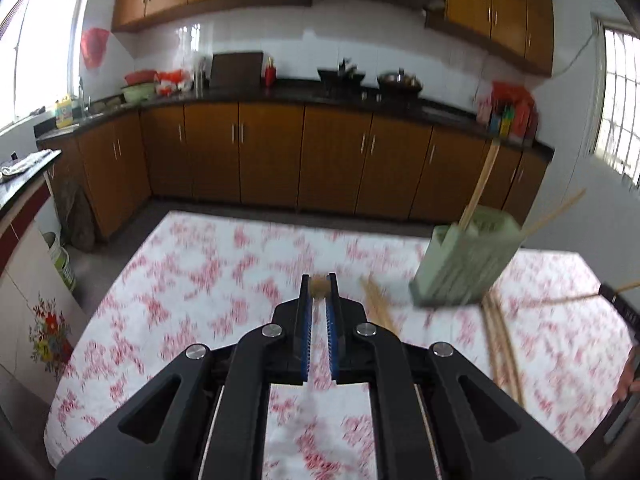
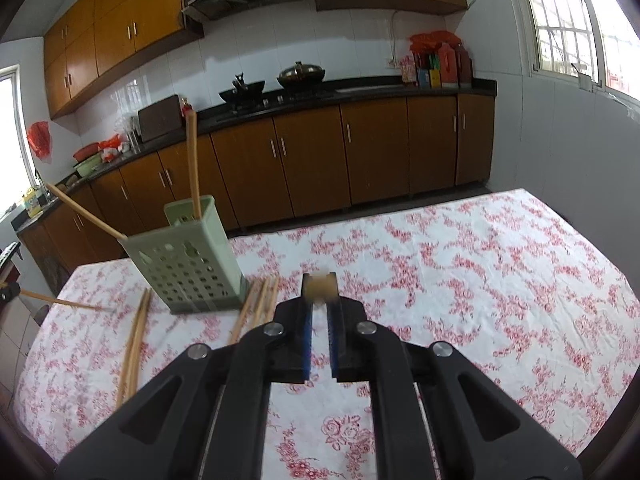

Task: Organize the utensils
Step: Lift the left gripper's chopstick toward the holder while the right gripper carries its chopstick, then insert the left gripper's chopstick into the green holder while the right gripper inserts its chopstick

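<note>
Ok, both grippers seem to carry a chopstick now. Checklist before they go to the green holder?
1. Left gripper shut on a chopstick end: ok.
2. Right gripper shut on a chopstick end: ok.
3. Green holder upright on the tablecloth: ok.
4. Room in the holder, only a few chopsticks inside: ok.
5. Loose chopsticks still on the cloth: not ok.
6. One stick or two per gripper: cannot tell.

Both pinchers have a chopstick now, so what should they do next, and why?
Probably carry one chopstick over the green holder and drop it in. The left gripper and right gripper each look shut on a chopstick end, the holder already has chopsticks standing in it, and others lie loose on the tablecloth.
</note>
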